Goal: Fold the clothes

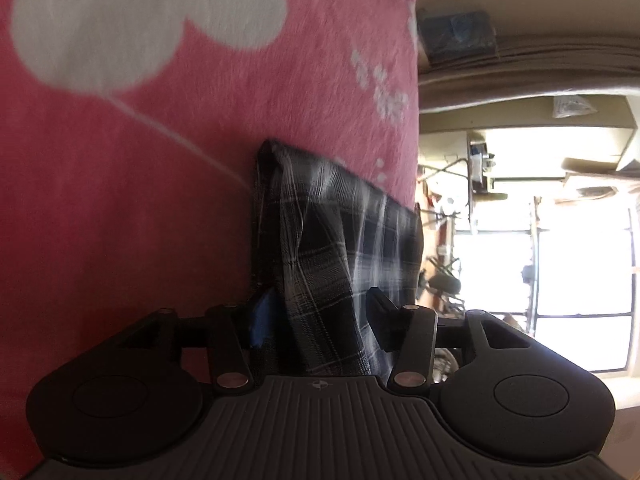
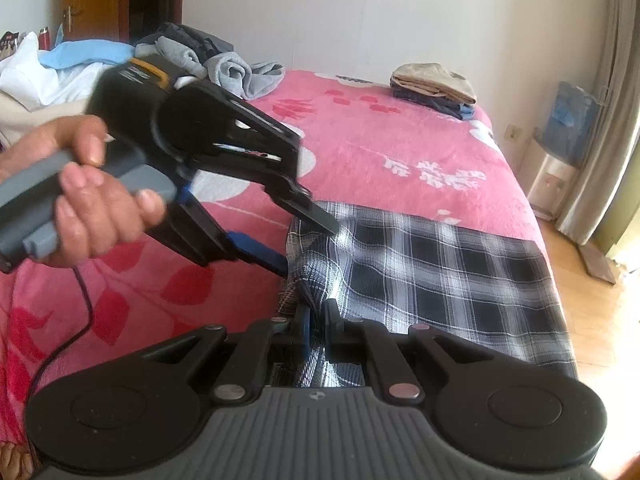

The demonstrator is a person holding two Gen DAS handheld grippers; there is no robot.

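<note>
Black-and-white plaid garment (image 2: 440, 272), folded into a flat rectangle, laid on the pink bed cover (image 2: 380, 152), left edge bunched and lifted, far edge straight

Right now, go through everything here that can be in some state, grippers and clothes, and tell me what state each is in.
Left gripper: fingers apart, plaid cloth between them, not pinched.
Right gripper: fingers shut on the plaid cloth's bunched corner.
Plaid cloth: partly folded, lying flat on the pink blanket.
Beige and dark clothes: folded, stacked at the far edge.
Grey clothes: unfolded, heaped.
</note>
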